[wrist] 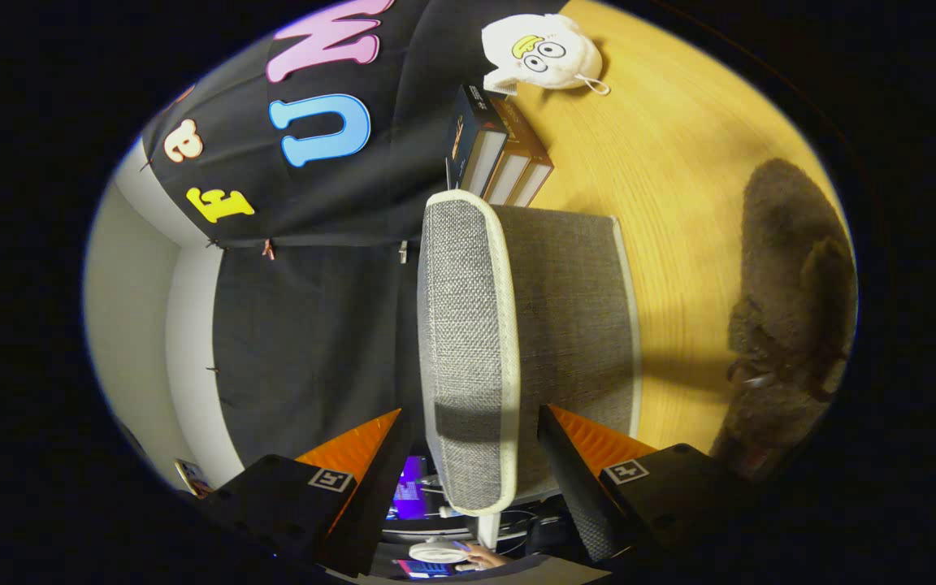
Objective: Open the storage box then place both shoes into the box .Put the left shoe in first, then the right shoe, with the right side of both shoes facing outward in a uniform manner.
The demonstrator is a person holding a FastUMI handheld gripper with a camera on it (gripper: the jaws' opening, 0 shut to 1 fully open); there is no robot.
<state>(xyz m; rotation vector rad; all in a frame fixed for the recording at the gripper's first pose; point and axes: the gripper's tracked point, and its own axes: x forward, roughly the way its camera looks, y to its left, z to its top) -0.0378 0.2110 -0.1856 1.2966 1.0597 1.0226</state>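
storage box [549,325]: grey fabric, white trim, lid raised | brown fuzzy shoes [793,309]: on wooden table beside it

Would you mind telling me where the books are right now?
The books stand on the wooden table, well beyond the open jaws, between the grey storage box and the white plush toy.

black gripper [468,455] housings, square tag markers

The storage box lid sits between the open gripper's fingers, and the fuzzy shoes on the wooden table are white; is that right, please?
Not quite: the gripper view shows the shoes are dark brown, not white. The storage box lid does sit between the fingers of the open gripper.
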